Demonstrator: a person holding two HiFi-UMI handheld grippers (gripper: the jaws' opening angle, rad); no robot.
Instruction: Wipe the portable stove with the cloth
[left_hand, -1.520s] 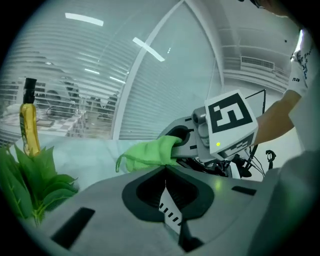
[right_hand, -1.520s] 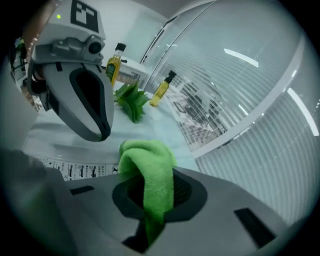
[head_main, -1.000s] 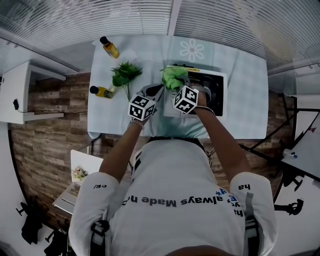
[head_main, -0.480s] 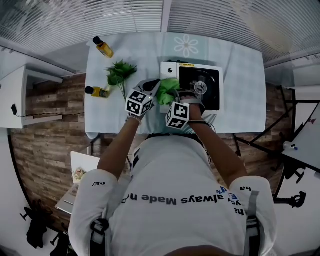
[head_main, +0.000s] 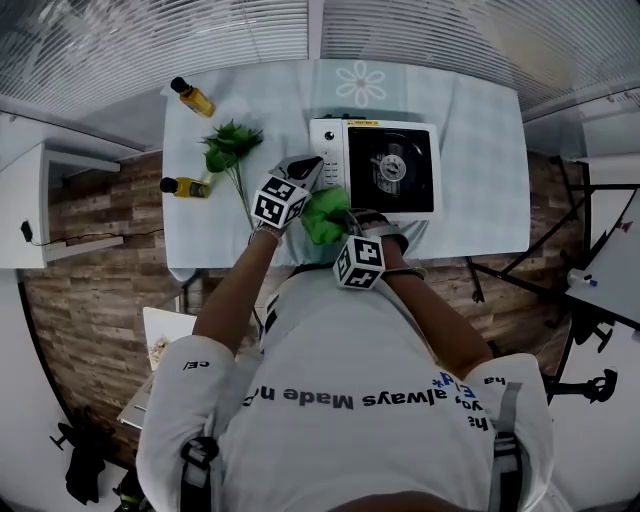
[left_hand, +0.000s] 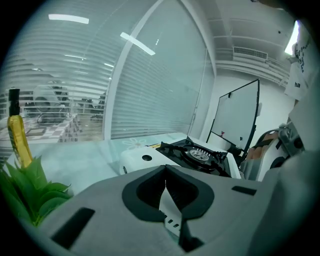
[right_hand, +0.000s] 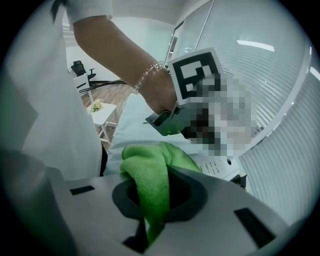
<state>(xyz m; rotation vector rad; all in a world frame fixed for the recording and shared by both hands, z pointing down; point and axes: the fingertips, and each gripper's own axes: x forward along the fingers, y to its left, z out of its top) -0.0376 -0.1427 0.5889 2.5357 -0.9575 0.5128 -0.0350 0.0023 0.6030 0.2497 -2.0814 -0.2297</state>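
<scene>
Right gripper (right_hand: 152, 210) clamped on the green cloth (head_main: 325, 215) — cloth bunched at the near-left corner of the portable stove (head_main: 385, 170). Left gripper (left_hand: 166, 187) has its jaws pressed together, nothing between them — tips just beside the stove's left side.

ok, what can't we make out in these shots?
- Whether the cloth touches the stove: too small in the head view; in the right gripper view the left gripper and a mosaic patch hide most of the stove.
- Dirt on the stove: too small in the head view, too shallow an angle in the left gripper view.
- Bottle labels: too small.
</scene>
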